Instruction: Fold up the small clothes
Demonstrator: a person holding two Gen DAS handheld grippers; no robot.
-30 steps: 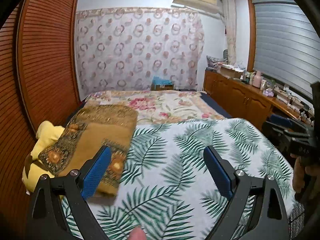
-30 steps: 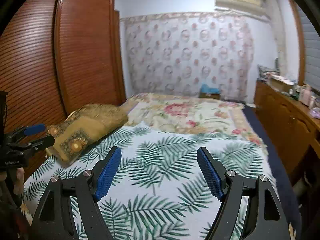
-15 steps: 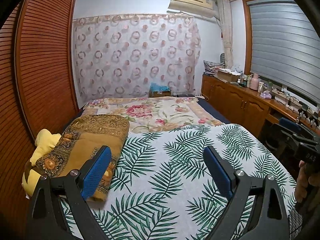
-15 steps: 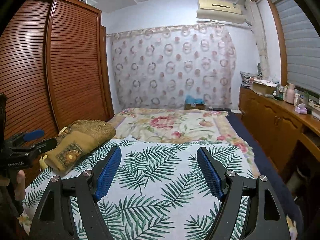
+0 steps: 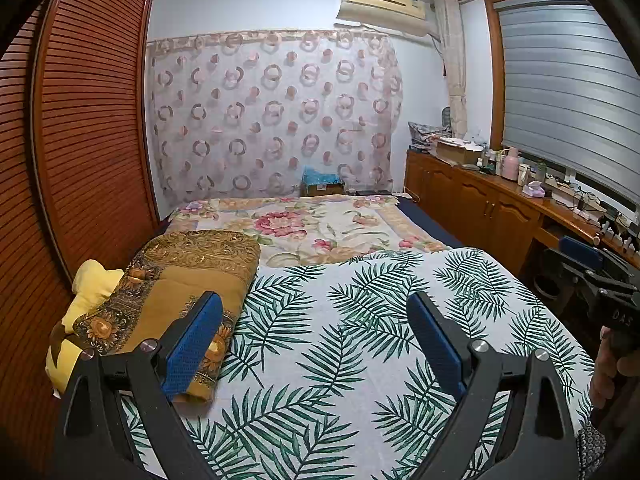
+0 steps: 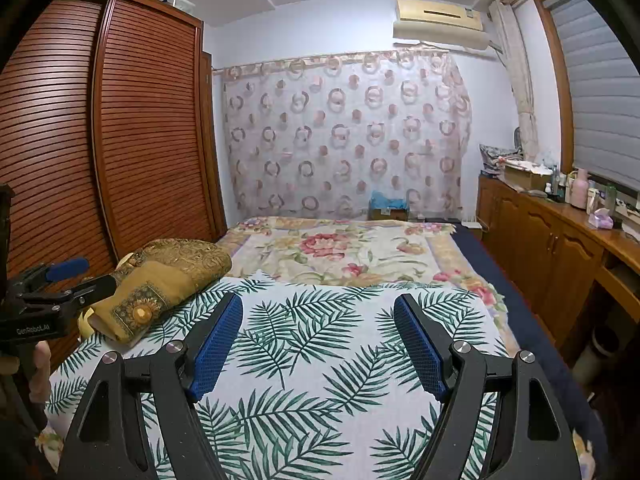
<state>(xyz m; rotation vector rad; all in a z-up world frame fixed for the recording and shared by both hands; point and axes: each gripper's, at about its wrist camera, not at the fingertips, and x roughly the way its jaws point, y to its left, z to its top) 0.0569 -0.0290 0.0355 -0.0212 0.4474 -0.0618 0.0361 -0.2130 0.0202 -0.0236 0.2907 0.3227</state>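
No small garment shows in either view. My left gripper (image 5: 316, 344) is open and empty, held above a white sheet with green palm leaves (image 5: 360, 340) spread on the bed. My right gripper (image 6: 318, 344) is open and empty above the same sheet (image 6: 320, 360). Each gripper shows at the edge of the other's view: the right one (image 5: 600, 276) at the far right, the left one (image 6: 52, 280) at the far left.
A folded gold-brown quilt (image 5: 180, 276) lies on a yellow pillow (image 5: 92, 292) at the bed's left side. A floral bedspread (image 5: 312, 224) covers the far half. A louvred wooden wardrobe (image 5: 88, 140) stands left, a cluttered wooden cabinet (image 5: 480, 200) right.
Both grippers have tilted upward and pulled back from the sheet, so more of the room and ceiling shows. Both stayed open and empty.
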